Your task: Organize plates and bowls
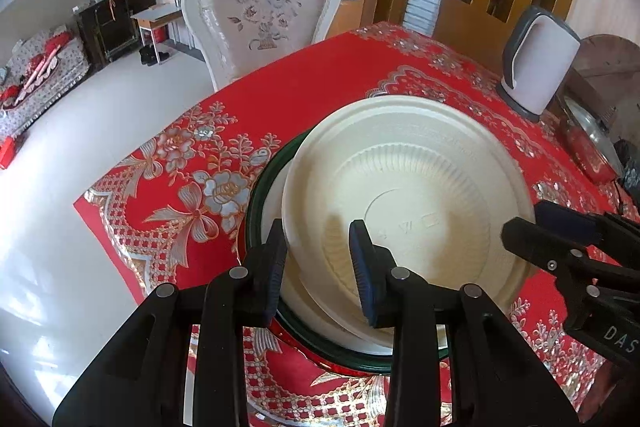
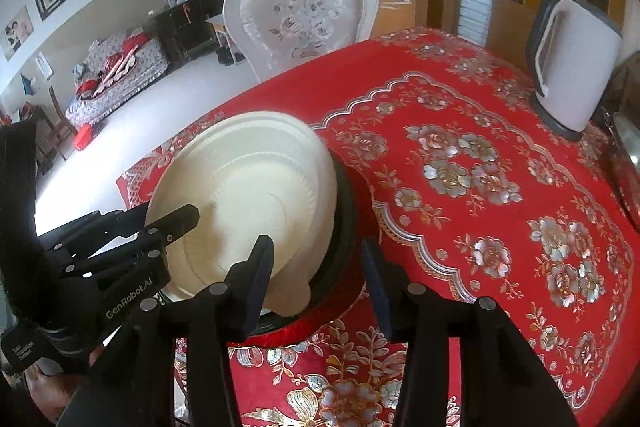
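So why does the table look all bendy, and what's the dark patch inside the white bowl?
Left wrist view: the fisheye lens bends the red tablecloth and darkens the corners; the patch in the cream bowl is the left gripper finger's shadow. Right wrist view: same curving, and window glare whitens the floor.

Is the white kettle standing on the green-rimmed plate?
No: the kettle stands apart on the red tablecloth, far behind the green-rimmed plate.
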`<state>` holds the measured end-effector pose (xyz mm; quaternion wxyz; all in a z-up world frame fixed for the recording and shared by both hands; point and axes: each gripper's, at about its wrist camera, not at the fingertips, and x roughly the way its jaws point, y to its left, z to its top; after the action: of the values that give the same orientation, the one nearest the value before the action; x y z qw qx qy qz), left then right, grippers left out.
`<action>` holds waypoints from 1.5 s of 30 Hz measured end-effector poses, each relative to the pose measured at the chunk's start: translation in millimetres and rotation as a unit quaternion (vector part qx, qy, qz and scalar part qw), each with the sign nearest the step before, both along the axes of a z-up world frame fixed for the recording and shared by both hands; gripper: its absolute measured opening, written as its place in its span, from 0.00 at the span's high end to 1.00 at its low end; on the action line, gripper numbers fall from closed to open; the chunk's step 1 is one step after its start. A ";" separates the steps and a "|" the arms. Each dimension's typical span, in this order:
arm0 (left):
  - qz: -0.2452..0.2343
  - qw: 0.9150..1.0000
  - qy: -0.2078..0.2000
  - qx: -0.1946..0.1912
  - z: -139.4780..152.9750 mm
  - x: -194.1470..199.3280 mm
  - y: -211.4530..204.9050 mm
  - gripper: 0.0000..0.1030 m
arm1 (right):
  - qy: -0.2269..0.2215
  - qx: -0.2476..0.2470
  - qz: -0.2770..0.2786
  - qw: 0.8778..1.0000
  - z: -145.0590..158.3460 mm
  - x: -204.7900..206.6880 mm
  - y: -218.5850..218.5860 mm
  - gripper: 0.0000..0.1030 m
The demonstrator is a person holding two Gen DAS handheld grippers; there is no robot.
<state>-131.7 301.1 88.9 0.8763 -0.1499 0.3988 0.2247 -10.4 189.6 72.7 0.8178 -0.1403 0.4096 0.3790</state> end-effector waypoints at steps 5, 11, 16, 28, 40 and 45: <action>0.010 1.000 -0.026 0.014 12.3 -9.5 -1.7 0.58 | -0.006 0.014 -0.014 1.000 5.9 -1.5 -11.4 0.51; 0.019 0.995 -0.076 0.058 35.1 -29.5 -16.5 0.45 | -0.021 0.049 -0.032 0.998 13.4 -11.6 -20.1 0.39; 0.036 0.989 -0.115 0.086 42.4 -46.7 -27.2 0.34 | -0.053 0.065 -0.051 0.995 13.9 -25.0 -20.0 0.28; 0.064 0.985 -0.117 0.113 37.1 -55.5 -32.3 0.34 | -0.098 0.089 -0.101 0.986 4.7 -35.3 -21.6 0.23; 0.076 0.982 -0.120 0.123 33.6 -62.3 -30.1 0.34 | -0.098 0.082 -0.100 0.987 -3.7 -36.5 -13.7 0.23; 0.077 0.982 -0.122 0.125 33.5 -64.9 -29.0 0.34 | -0.098 0.083 -0.100 0.987 -3.8 -36.8 -11.7 0.23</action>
<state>-196.7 272.1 122.5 0.9103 -0.0958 0.2450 0.3197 -47.1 177.8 68.9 0.8965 -0.0670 0.3065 0.3128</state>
